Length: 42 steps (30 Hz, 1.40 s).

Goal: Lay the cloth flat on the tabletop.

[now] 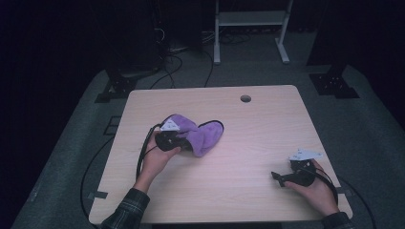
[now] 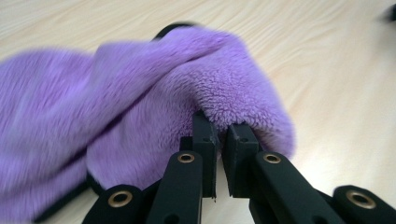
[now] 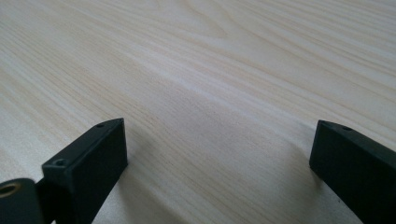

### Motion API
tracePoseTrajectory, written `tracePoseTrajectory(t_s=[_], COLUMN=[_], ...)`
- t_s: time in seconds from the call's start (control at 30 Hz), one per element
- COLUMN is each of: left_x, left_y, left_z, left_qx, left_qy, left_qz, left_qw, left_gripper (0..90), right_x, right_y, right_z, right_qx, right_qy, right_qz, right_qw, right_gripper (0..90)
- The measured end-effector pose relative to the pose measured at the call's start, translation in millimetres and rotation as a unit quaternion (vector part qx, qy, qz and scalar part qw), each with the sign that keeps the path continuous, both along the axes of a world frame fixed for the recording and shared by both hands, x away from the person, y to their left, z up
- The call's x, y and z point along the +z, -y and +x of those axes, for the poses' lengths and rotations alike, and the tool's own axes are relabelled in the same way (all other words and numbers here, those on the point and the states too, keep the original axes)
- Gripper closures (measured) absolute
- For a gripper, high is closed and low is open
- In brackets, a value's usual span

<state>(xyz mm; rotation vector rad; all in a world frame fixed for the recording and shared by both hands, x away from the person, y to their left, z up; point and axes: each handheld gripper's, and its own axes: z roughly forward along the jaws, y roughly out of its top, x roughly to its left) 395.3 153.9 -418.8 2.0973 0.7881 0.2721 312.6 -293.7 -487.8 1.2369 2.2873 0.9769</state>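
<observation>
A fluffy purple cloth with a dark edge lies bunched on the left middle of the wooden table. My left gripper is shut on a fold of the purple cloth, its jaws pinched together on the fabric. Part of the cloth is lifted and draped over the rest. My right gripper rests low at the table's right front, held in a hand. Its jaws stand wide apart over bare wood, open with nothing between them.
A round cable hole sits near the table's far edge. Black cables trail from both grippers off the table's sides. A white frame and dark stands are on the floor beyond.
</observation>
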Motion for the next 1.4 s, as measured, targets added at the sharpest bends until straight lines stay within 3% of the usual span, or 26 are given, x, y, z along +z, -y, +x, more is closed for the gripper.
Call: tracePoseTrajectory(t_s=[0.13,0.17,0.47,0.5,0.67,0.7,0.73,0.77,0.83,0.87,0.9,1.0,1.2,1.27,1.4], left_x=[14.4,24.1,60.7,71.4,100.9,106.5,106.5,117.3,125.8,125.8,130.8,130.1,107.4,96.5,77.6], left_y=[9.5,15.6,29.4,31.4,35.3,36.1,36.1,36.8,38.1,38.1,39.7,40.9,38.3,35.3,28.4], left_z=[-9.2,-15.7,-36.8,-41.5,-55.4,-58.2,-58.2,-64.4,-70.0,-70.0,-74.1,-74.3,-53.7,-43.8,-27.2], left_qx=[-0.023,-0.036,-0.076,-0.084,-0.103,-0.108,-0.108,-0.114,-0.121,-0.121,-0.125,-0.122,-0.093,-0.076,-0.053], left_qy=[0.006,0.011,0.033,0.041,0.068,0.075,0.075,0.086,0.097,0.097,0.108,0.108,0.077,0.061,0.032], left_qz=[-0.020,-0.034,-0.078,-0.095,-0.139,-0.145,-0.145,-0.158,-0.169,-0.169,-0.170,-0.166,-0.152,-0.144,-0.129], left_qw=[0.9995,0.9987,0.9935,0.9911,0.9827,0.9806,0.9806,0.9772,0.9732,0.9732,0.9716,0.9725,0.9809,0.9847,0.9897], left_gripper=[84.6,84.6,84.8,84.8,84.9,84.9,84.9,84.9,84.9,85.0,84.9,84.9,84.9,84.8,84.5], right_x=[-0.1,-0.1,-0.1,-0.2,0.0,-0.1,-0.1,-0.1,0.0,0.0,0.0,0.0,-0.1,-0.2,0.0], right_y=[0.2,0.2,0.2,0.2,0.1,0.1,0.1,0.2,0.2,0.2,0.2,0.2,0.2,0.4,0.6], right_z=[0.2,0.2,0.2,0.2,0.1,0.2,0.2,0.2,0.2,0.2,0.2,0.2,0.3,0.5,0.4], right_qx=[0.000,0.000,-0.001,0.000,-0.001,-0.001,-0.001,-0.001,0.000,0.000,0.000,0.000,0.000,0.001,0.001], right_qy=[0.001,0.001,0.000,0.001,0.000,0.000,0.000,0.001,0.000,0.000,0.000,0.000,0.001,0.003,0.001], right_qz=[0.000,0.000,0.000,0.000,0.001,0.001,0.001,0.001,0.000,0.000,0.000,0.000,0.000,0.000,0.000], right_qw=[1.0000,1.0000,1.0000,1.0000,1.0000,1.0000,1.0000,1.0000,1.0000,1.0000,1.0000,1.0000,1.0000,1.0000,1.0000], right_gripper=[3.3,3.3,3.3,3.3,3.3,3.3,3.3,3.3,3.3,3.3,3.3,3.3,3.3,3.4,3.4])
